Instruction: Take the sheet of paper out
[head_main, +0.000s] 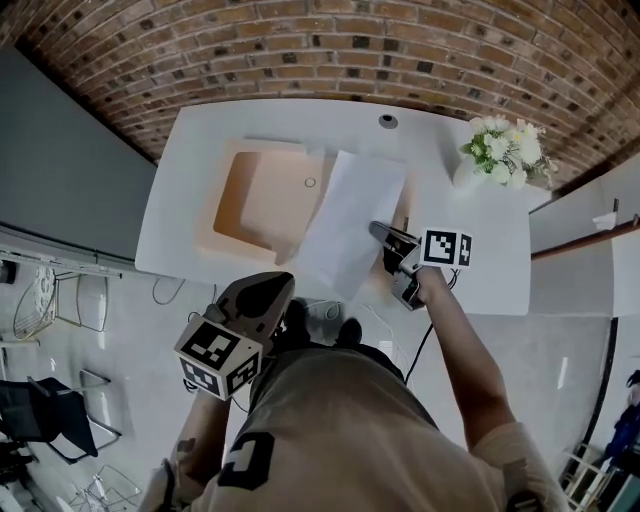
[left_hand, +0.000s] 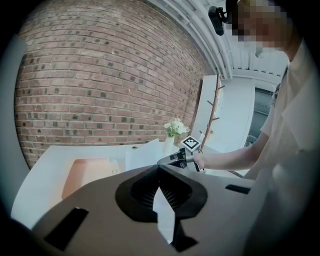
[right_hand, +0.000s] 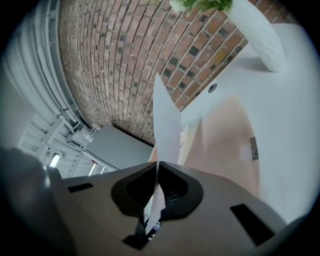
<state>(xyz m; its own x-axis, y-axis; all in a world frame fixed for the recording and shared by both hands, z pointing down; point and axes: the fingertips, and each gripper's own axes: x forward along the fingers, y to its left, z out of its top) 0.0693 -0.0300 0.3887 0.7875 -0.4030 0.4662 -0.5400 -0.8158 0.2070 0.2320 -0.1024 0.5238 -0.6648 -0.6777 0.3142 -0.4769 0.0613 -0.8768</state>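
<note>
the sheet of paper (head_main: 348, 225) is clamped at its edge in the closed jaws of the right gripper (head_main: 385, 236), held above the white table (head_main: 490, 250) and partly over the peach folder (head_main: 245, 195). the jaws of the left gripper (head_main: 262, 292) are seen pressed together, empty, off the table's near edge.

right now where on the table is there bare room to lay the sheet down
Best bare patch: the table on the right, between the right gripper and the flower vase. A thinner strip runs along the far edge by the cable hole. The left-middle is crowded: the peach folder lies there, with the held sheet of paper over its edge.
</note>
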